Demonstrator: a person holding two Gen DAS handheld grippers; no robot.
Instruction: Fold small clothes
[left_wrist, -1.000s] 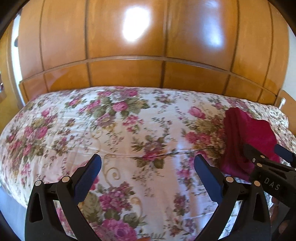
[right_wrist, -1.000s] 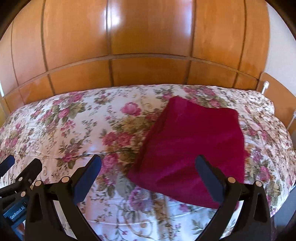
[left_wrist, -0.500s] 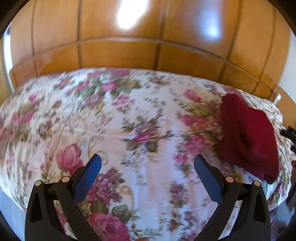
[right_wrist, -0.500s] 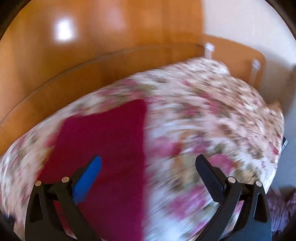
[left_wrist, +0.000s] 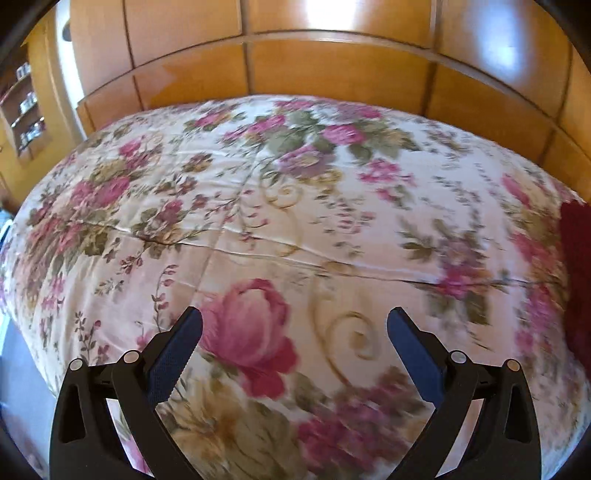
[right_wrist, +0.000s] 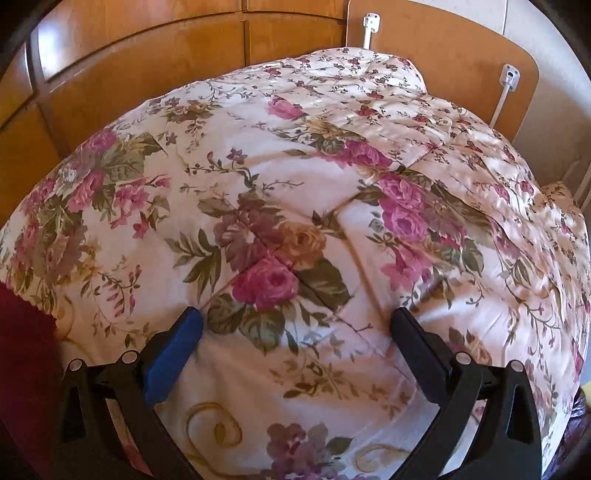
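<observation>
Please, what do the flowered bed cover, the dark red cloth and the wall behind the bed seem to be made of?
Flowered bed cover: probably satin-like quilted fabric, since it shines softly and has stitched seams. Dark red cloth: a matte, slightly fuzzy textile, perhaps knit or fleece; only its edge shows. Wall panels: glossy varnished wood or veneer, reflecting bright light patches.

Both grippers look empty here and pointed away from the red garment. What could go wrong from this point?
The red garment sits at the frame edge in both wrist views, so a regrasp may start blind. The left gripper and right gripper are open low over the floral quilt, which closing might pinch instead. The left view is motion-blurred.
</observation>
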